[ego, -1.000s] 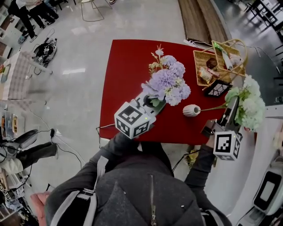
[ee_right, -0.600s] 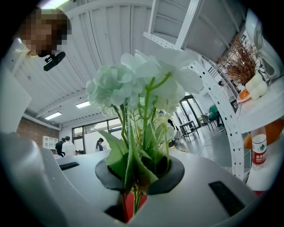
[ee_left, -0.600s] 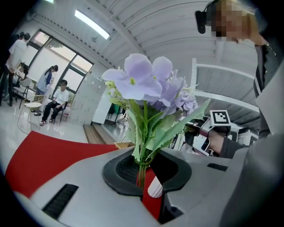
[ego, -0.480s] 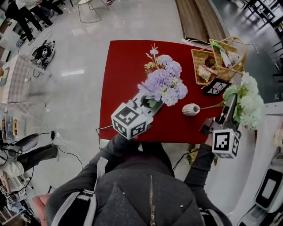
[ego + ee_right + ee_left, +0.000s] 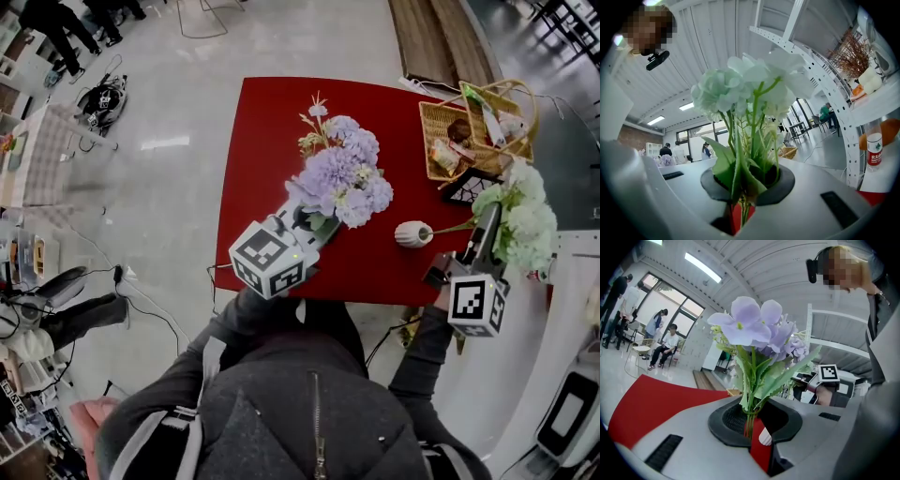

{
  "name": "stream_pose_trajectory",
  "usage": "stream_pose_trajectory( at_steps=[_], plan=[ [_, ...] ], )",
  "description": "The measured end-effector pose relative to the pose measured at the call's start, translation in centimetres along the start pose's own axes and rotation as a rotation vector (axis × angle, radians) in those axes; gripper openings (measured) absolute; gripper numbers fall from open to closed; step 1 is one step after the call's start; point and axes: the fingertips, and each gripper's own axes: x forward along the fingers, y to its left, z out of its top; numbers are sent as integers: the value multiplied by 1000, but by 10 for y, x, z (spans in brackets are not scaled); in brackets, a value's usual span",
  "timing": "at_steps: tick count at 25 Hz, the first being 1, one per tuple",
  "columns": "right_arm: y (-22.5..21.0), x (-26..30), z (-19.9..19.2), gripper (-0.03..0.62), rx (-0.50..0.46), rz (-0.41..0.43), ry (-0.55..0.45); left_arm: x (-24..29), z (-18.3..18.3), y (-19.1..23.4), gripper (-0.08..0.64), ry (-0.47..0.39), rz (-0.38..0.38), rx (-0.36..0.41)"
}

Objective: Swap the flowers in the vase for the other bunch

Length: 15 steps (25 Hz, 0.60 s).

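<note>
Lilac flower bunch (image 5: 339, 178), seemingly light and floppy, is pinched by its thin stems in the left claw (image 5: 752, 432) beside the white ribbed vase (image 5: 412, 234); the right claw (image 5: 738, 213) pinches the whitish-green bunch (image 5: 525, 225).

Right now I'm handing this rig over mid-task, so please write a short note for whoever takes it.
Left gripper: shut on the purple bunch's stems, held over the red table.
Right gripper: shut on the white bunch's stems, at the table's right edge.
The vase: on the table between the grippers; one white-bunch stem reaches its mouth, whether inside I cannot tell.
Done: both bunches in hand.
Left: probably seat the white bunch in the vase, then set the purple one down.
</note>
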Motion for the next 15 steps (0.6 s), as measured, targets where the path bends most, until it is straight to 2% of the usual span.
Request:
stream_pose_trajectory(
  at_steps=[15],
  plan=[
    [-9,5,-33,60,30,-1,71,1,-14,9,61,27,47,-33]
  ],
)
